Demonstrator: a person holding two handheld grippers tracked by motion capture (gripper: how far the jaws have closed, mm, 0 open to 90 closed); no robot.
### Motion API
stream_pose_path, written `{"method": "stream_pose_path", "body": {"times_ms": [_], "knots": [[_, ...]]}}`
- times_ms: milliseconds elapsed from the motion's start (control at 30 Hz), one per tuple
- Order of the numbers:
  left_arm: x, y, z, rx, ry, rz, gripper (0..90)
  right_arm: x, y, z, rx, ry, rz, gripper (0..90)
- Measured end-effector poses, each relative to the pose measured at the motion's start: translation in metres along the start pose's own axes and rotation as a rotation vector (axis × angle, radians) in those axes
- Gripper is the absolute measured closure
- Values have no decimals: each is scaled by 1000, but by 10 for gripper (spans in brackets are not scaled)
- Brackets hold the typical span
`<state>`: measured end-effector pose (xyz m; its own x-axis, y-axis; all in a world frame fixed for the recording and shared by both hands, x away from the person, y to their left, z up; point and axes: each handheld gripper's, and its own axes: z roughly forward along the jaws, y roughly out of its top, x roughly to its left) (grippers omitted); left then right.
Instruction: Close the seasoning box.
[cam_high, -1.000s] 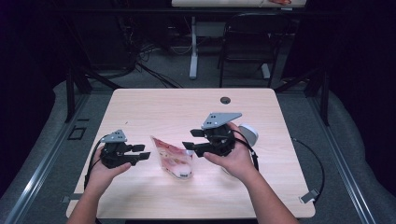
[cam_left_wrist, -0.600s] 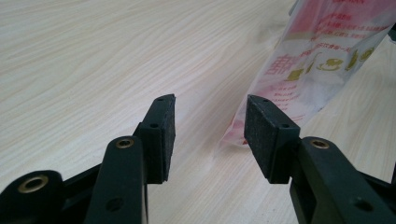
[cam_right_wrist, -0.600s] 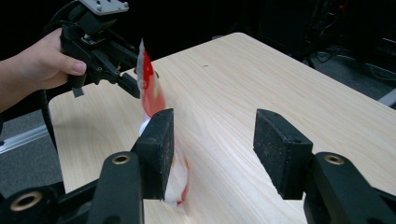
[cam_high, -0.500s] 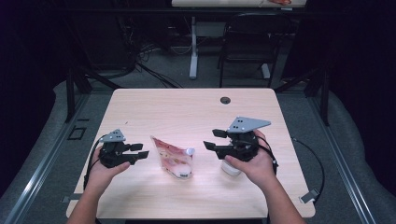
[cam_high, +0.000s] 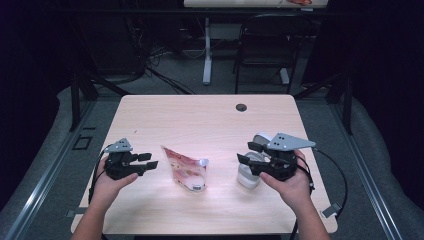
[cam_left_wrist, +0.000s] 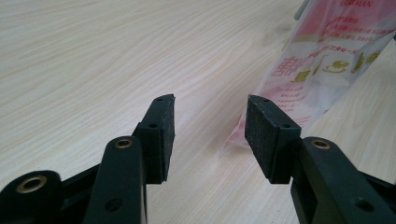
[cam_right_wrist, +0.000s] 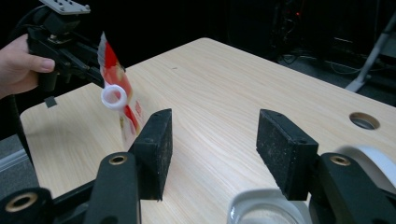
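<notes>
On the wooden table (cam_high: 200, 120) in the high view, a red-and-white spout pouch (cam_high: 186, 168) stands a bit toward the near edge, about mid-width, its white cap (cam_high: 203, 162) pointing to the right side; contents can't be made out. Left gripper (cam_high: 142, 162) sits by the near-left part of the table, jaws apart and aimed at the pouch, close to its left edge but not touching, probably lined up to steady or pinch it. Right gripper (cam_high: 246, 153) is over the near-right part, jaws spread, holding nothing, hovering just above a white container (cam_high: 248, 176) that stands under it; likely parked there to pick it up or having it ready for the pouch. A round cable hole (cam_high: 241, 107) sits near the far edge. Left gripper view: left gripper (cam_left_wrist: 210, 128) released, empty table between the pads, pouch (cam_left_wrist: 322, 65) just ahead and to the right of the right-hand pad, bottom corner resting on the wood, print too small to read. Right gripper view: right gripper (cam_right_wrist: 212, 149) released, nothing between the pads; the clear rim of the container (cam_right_wrist: 261, 212) shows at the bottom, inside looks empty but hard to tell. Pouch (cam_right_wrist: 116, 91) upright farther off with ring-shaped cap (cam_right_wrist: 113, 97) facing this camera, left gripper (cam_right_wrist: 81, 58) right behind it near that far corner.
</notes>
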<state>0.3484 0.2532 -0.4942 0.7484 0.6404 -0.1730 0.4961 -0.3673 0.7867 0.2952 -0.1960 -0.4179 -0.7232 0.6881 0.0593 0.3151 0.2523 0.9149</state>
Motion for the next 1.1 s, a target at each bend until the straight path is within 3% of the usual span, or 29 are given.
{"method": "stream_pose_path", "body": {"times_ms": [233,267,367,500,667,733,867,1100], "knots": [[2,-3,1,-4,7,-10,529,-7,-24,-12,-9,-59,58,475],[3,-4,2,-2,11,-17,529,-11,-32,-16,-29,-82,85,478],[4,-5,4,1,15,-13,528,-18,-45,-20,-17,-138,107,484],[4,-7,5,1,25,-17,527,-25,-66,-25,-53,-197,155,504],[6,-9,6,-9,34,-26,527,-34,-92,-36,-59,-290,213,536],[6,-10,7,-19,55,-32,527,-39,-101,-38,-42,-332,226,540],[6,-9,8,-5,45,-29,523,-49,-117,-35,-2,-386,264,543],[5,-11,12,10,56,-18,523,-60,-132,-23,43,-405,309,532]]}}
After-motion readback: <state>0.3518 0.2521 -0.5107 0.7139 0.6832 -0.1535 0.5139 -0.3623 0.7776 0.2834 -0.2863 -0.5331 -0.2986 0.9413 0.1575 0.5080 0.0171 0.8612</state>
